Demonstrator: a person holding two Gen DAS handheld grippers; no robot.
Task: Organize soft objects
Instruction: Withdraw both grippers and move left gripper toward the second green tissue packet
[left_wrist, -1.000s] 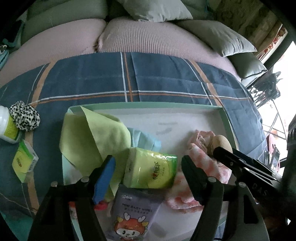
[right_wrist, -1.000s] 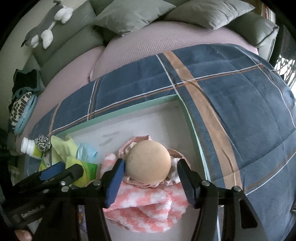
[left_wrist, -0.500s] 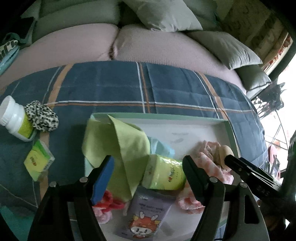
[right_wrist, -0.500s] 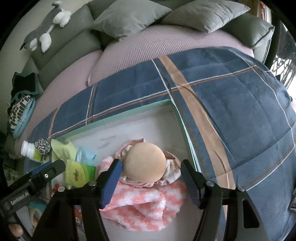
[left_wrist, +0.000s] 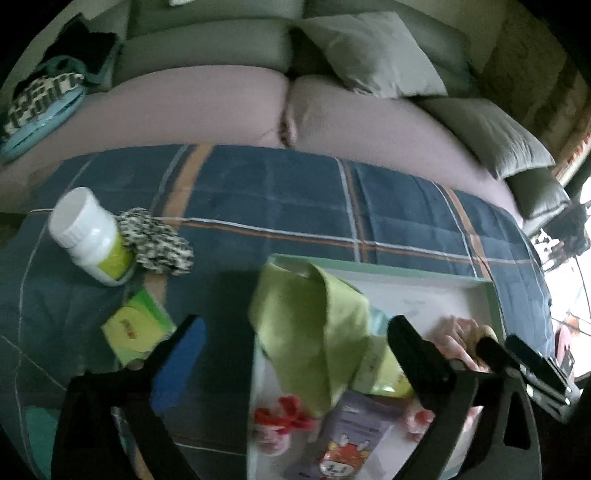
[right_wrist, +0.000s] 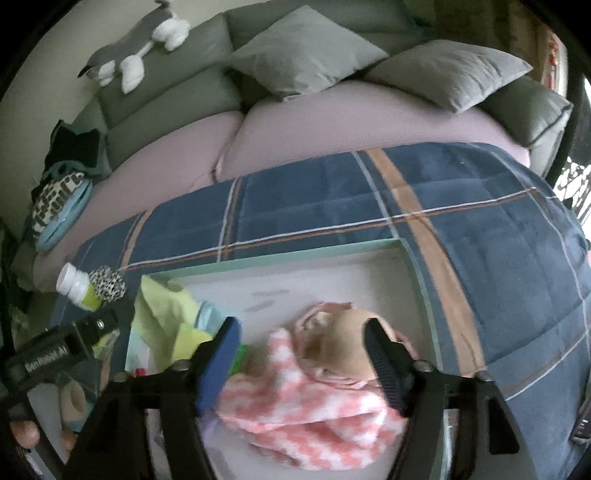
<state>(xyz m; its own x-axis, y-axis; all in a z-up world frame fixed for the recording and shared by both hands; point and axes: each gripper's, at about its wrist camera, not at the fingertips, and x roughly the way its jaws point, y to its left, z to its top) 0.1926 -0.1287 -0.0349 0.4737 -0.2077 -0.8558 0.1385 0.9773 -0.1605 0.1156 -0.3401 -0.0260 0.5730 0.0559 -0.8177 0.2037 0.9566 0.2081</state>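
A green-rimmed white tray (left_wrist: 406, 271) lies on a blue plaid blanket. It holds a lime cloth (left_wrist: 314, 325), a green tissue pack (left_wrist: 384, 373), a purple wipes pack (left_wrist: 351, 435), a red scrunchie (left_wrist: 284, 417) and a pink checked towel (right_wrist: 314, 406). A tan ball (right_wrist: 343, 350) rests on pink fabric beside the towel. My left gripper (left_wrist: 295, 350) hangs over the tray's left rim, its jaws opening with nothing gripped. My right gripper (right_wrist: 303, 350) hovers above the ball and towel, its jaws also opening and not pressing on either.
Left of the tray lie a white bottle (left_wrist: 88, 236), a leopard-print scrunchie (left_wrist: 155, 242) and a small green packet (left_wrist: 136, 325). Grey cushions (right_wrist: 303, 51) and a plush toy (right_wrist: 136, 51) line the sofa back. A patterned bag (right_wrist: 55, 199) sits far left.
Both grippers have drawn back and up from the tray and their jaws stand wider. The left view has swung left, bringing the bottle and scrunchie closer. The ball stays on the pink fabric.
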